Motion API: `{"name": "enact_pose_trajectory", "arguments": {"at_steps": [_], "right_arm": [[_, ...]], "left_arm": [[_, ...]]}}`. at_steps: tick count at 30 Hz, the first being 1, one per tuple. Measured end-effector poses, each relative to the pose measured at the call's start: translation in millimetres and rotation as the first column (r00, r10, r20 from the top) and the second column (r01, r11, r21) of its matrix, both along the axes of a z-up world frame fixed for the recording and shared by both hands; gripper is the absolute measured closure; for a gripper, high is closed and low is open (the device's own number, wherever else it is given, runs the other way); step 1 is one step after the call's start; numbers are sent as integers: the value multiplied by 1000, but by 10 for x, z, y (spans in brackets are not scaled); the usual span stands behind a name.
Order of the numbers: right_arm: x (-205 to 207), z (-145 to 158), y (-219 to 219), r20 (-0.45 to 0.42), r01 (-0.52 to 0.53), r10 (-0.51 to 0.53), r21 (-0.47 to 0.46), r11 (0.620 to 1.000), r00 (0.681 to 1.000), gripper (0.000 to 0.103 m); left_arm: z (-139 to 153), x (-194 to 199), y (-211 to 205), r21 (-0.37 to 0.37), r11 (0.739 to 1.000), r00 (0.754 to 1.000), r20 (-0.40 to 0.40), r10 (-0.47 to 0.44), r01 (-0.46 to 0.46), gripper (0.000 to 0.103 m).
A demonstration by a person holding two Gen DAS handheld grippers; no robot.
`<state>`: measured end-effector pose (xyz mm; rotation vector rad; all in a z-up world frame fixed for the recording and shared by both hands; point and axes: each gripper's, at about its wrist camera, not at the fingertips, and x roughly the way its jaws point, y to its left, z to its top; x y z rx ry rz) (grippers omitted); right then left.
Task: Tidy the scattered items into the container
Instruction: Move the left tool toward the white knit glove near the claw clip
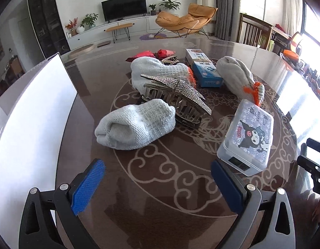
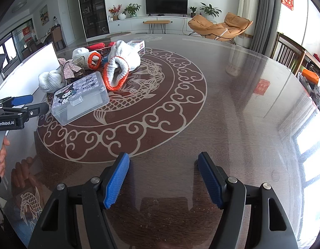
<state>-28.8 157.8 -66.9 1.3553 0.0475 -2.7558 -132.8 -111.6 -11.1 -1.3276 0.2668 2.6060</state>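
Scattered items lie on a round glass-topped table (image 1: 160, 186). A rolled white sock (image 1: 135, 124) lies nearest my open, empty left gripper (image 1: 158, 178). Behind it sit a rhinestone hair claw (image 1: 176, 97), two white gloves with orange cuffs (image 1: 160, 70) (image 1: 241, 76), a blue and white box (image 1: 205, 70), a red item (image 1: 153, 54) and a clear plastic case with a cartoon lid (image 1: 247, 137). A white container (image 1: 33, 112) stands at the left. My right gripper (image 2: 163, 178) is open and empty over bare table, right of the pile (image 2: 116, 66); the case (image 2: 81, 97) lies nearest it.
The left gripper and the hand holding it show at the left edge of the right wrist view (image 2: 12, 110). Wooden chairs (image 1: 253, 31) stand beyond the far table edge. Clutter lines the table's right rim (image 2: 311, 78).
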Motion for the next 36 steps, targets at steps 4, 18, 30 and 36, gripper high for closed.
{"name": "enact_pose_trajectory", "arguments": {"at_steps": [4,18,30,36], "right_arm": [[-1,0,-1,0,0,0,0,1000,1000,33],[1,1,1,0,0,0,0,1000,1000,33],[1,1,2,0,0,0,0,1000,1000,33],[1,1,1,0,0,0,0,1000,1000,33]], "left_arm": [[28,-228,-19,-75,997,1000,7,-26,26,0],[-62,-384,283,-275,948,986,6,-166,161,0],[-56,-457,287,-271,947,984,5,-176,170,0],[-67,-550,258,-233,954,982,49,-181,188,0]]}}
